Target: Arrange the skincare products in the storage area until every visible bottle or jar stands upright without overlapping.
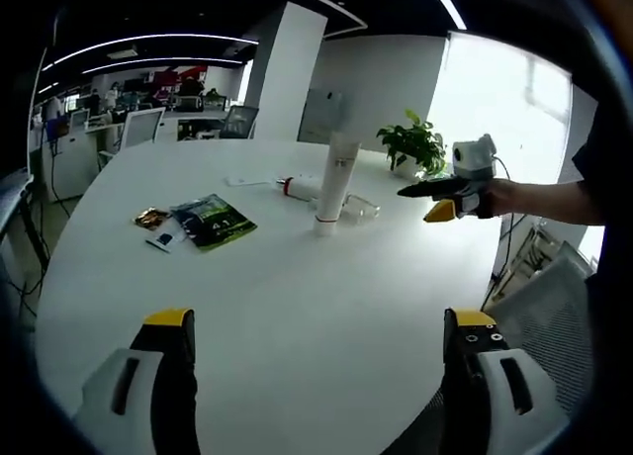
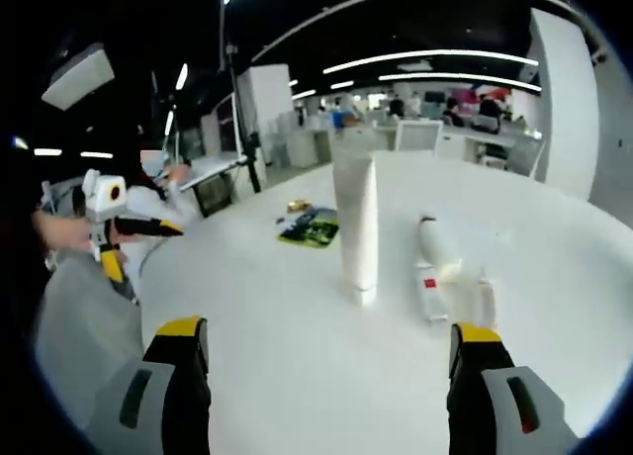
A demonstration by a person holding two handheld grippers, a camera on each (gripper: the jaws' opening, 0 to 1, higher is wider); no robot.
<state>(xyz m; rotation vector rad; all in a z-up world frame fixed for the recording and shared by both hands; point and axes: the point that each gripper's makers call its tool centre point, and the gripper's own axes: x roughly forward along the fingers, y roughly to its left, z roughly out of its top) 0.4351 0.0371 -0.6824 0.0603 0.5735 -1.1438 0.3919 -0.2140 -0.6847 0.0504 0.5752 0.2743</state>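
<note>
Right gripper view: upright tube (image 2: 357,227) stands beyond spread jaws.

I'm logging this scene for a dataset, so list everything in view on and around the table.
Tube: 1, white, upright on its cap, mid-table.
Lying bottle: 1, white with red band, beside the tube.
Clear item: 1, lying near that bottle; type unclear.
Packets: green and gold, flat, table's far side.
Table: 1, white, round.
Potted plant: 1, green, table edge.
Left gripper: open, empty.
Right gripper: open, empty.
</note>
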